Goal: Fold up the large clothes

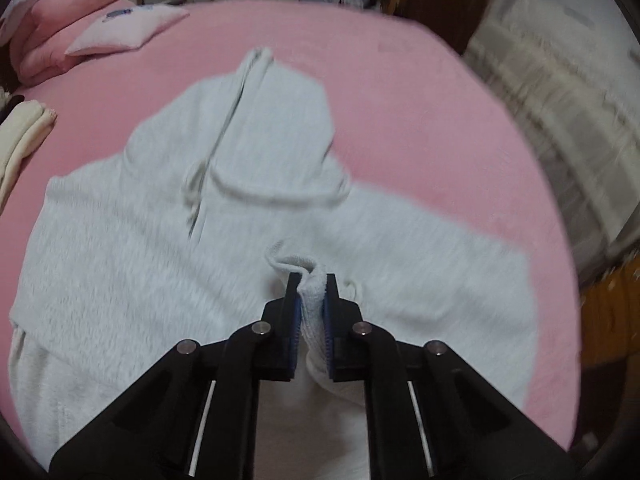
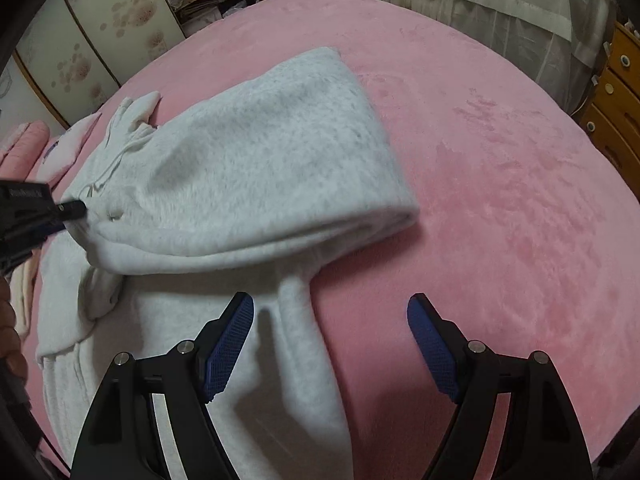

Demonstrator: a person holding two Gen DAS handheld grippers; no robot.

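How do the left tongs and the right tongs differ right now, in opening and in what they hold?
The left tongs are shut on a bunched ribbed cuff of the pale grey fleece hooded garment; the right tongs stand wide open and hold nothing. The left tongs pinch cloth between their pads; the right tongs hover above a grey strip of the garment and the pink plush bedcover. Both have black arms and blue textured pads.

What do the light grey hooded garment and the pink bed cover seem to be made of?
Light grey hooded garment: probably thick cotton fleece, matte, with speckled fuzzy nap and a ribbed cuff pinched in the left gripper. Pink bed cover: likely plush velvety fabric; brushed streaks show darker.
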